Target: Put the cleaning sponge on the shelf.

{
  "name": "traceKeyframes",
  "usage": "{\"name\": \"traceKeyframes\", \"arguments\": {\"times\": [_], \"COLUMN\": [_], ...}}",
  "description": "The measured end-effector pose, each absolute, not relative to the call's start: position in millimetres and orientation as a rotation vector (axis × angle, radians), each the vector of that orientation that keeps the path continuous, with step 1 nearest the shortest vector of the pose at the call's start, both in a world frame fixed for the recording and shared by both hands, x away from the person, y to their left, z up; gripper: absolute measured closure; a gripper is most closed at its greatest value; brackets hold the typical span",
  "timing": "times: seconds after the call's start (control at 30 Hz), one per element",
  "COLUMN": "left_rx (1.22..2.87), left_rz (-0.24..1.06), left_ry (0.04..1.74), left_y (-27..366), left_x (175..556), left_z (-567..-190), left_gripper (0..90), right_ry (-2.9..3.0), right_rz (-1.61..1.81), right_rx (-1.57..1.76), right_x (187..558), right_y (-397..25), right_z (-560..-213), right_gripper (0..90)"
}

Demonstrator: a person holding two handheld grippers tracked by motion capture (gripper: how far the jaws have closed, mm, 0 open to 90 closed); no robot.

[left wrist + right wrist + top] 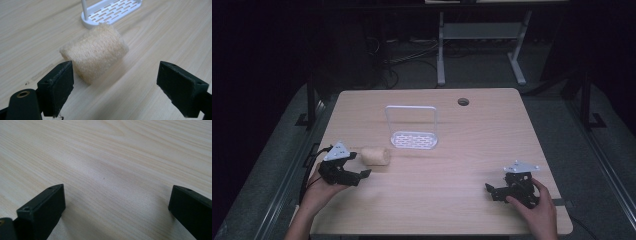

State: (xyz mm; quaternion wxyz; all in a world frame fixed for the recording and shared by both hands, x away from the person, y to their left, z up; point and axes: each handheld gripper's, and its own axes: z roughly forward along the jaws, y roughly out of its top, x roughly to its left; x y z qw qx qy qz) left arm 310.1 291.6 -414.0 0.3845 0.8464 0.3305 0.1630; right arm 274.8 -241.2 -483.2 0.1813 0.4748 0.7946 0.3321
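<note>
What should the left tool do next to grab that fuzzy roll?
Probably ease the left tool forward, then close. Its jaws stand open, and the beige loofah roll lies on the table just ahead, near one jaw, not yet between them.

Fuzzy, fibrous beige roll (96,51); matt pale-wood table (452,200); white plastic rack (413,139).

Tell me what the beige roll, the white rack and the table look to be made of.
Beige roll: likely loofah or coarse sponge; fuzzy, fibrous, matte weave. White rack: probably plastic, possibly coated metal; smooth, even white, slotted base, thin hoop handle. Table: wood or wood-look laminate; pale grain lines, soft satin sheen. The open left gripper reaches for the roll.
</note>
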Motion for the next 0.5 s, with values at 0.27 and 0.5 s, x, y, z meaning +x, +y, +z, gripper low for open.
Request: {"name": "traceKeyframes", "arguments": {"times": [0.27,0.5], "left_rx": [2.158,2.164], "left_rz": [0.413,0.408], "left_ry": [0.819,0.799], "left_y": [288,283], "left_x": [320,330], "left_z": [-407,-402], "left_gripper": [13.7,13.7], "right_ry": [2.244,2.244], "right_rz": [0.938,0.938], "right_rx": [1.341,1.341], "right_x": [275,275], "right_y": [-241,-241], "right_z": [-483,-483], "right_gripper": [0.7,0.7]}}
